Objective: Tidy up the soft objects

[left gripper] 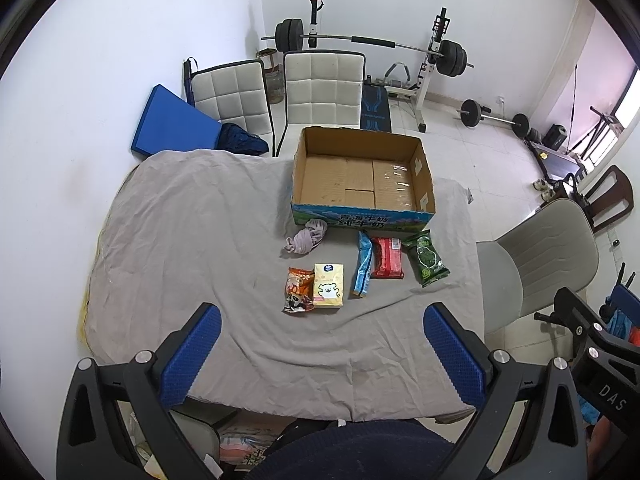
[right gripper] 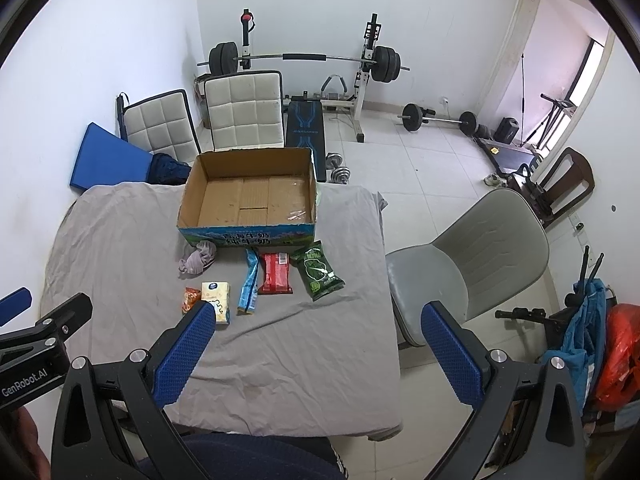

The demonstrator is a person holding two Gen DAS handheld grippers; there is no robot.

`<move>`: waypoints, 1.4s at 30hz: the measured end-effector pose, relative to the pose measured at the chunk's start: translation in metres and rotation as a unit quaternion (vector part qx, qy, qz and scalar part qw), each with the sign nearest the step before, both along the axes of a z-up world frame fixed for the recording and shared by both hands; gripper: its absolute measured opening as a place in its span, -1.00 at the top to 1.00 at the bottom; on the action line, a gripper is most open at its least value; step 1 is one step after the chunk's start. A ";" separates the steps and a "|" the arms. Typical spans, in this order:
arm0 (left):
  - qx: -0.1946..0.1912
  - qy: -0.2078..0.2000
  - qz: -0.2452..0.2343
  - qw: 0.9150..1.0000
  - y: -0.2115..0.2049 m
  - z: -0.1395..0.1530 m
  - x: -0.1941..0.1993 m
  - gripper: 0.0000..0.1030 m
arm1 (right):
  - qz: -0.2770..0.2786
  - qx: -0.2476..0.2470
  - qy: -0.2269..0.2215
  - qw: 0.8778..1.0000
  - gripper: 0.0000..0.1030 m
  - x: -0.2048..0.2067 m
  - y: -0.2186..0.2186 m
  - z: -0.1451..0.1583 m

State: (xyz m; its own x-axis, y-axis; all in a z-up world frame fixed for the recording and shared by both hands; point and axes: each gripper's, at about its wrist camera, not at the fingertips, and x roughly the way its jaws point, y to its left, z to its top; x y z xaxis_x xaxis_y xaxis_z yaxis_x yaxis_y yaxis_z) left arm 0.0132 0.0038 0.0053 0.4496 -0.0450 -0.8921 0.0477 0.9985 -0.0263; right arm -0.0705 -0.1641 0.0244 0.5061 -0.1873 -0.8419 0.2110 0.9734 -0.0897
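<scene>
An empty open cardboard box [left gripper: 362,172] [right gripper: 252,196] stands at the far side of a table under a grey cloth [left gripper: 180,240] [right gripper: 300,340]. In front of it lie a bunched pink cloth [left gripper: 306,237] [right gripper: 199,261], an orange snack bag [left gripper: 298,289] [right gripper: 191,298], a yellow tissue pack [left gripper: 328,284] [right gripper: 218,300], a blue pouch [left gripper: 362,264] [right gripper: 250,282], a red packet [left gripper: 387,258] [right gripper: 275,273] and a green snack bag [left gripper: 426,258] [right gripper: 318,270]. My left gripper [left gripper: 322,350] and right gripper [right gripper: 316,354] are open and empty, above the table's near edge.
A grey chair [left gripper: 536,256] [right gripper: 468,264] stands right of the table. Two white padded chairs [left gripper: 320,88] [right gripper: 240,108] and a blue mat [left gripper: 172,120] are behind the table. A barbell rack [left gripper: 372,44] and weights stand by the far wall.
</scene>
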 end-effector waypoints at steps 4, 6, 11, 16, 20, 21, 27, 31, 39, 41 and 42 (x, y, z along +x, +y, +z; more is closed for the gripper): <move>-0.004 -0.001 0.001 1.000 0.000 -0.001 0.004 -1.00 | 0.000 0.008 0.004 1.000 -1.00 0.003 -0.005 -0.006; -0.010 -0.003 0.003 1.000 0.001 -0.004 0.011 -1.00 | -0.002 0.013 0.009 1.000 -1.00 0.008 -0.009 -0.012; -0.005 -0.008 0.014 1.000 0.000 -0.023 0.044 -1.00 | -0.005 0.032 0.033 0.999 -1.00 0.036 -0.030 -0.042; 0.004 0.014 0.006 1.000 -0.008 -0.067 0.089 -1.00 | -0.010 0.062 0.082 0.995 -1.00 0.084 -0.064 -0.105; 0.042 0.064 0.004 0.997 -0.018 -0.132 0.127 -1.00 | -0.015 0.069 0.132 0.989 -1.00 0.122 -0.088 -0.171; 0.046 0.088 0.007 0.995 -0.017 -0.153 0.137 -1.00 | -0.014 0.070 0.149 0.986 -1.00 0.132 -0.094 -0.191; 0.026 0.207 0.042 0.977 -0.009 -0.276 0.169 -0.72 | 0.003 0.085 0.227 0.970 -1.00 0.178 -0.114 -0.308; 0.021 0.266 0.048 0.963 -0.013 -0.337 0.174 -0.36 | 0.012 0.095 0.253 0.963 -0.98 0.193 -0.119 -0.354; 0.001 0.320 0.063 0.945 -0.017 -0.414 0.174 -0.41 | 0.020 0.111 0.260 0.959 -0.92 0.230 -0.126 -0.395; -0.028 0.329 0.066 0.942 -0.017 -0.421 0.173 -0.41 | 0.028 0.101 0.268 0.958 -0.92 0.241 -0.124 -0.406; -0.032 0.332 0.064 0.941 -0.018 -0.423 0.173 -0.41 | 0.030 0.103 0.271 0.957 -0.92 0.245 -0.124 -0.410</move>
State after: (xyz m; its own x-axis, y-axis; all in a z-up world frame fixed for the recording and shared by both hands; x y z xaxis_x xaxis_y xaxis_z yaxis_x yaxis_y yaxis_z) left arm 0.1861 -0.0143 -0.4178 -0.2001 -0.0908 -0.9756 -0.1204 0.9904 -0.0675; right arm 0.1742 -0.2878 -0.3854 -0.0111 0.0257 -0.9996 0.1313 0.9911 0.0240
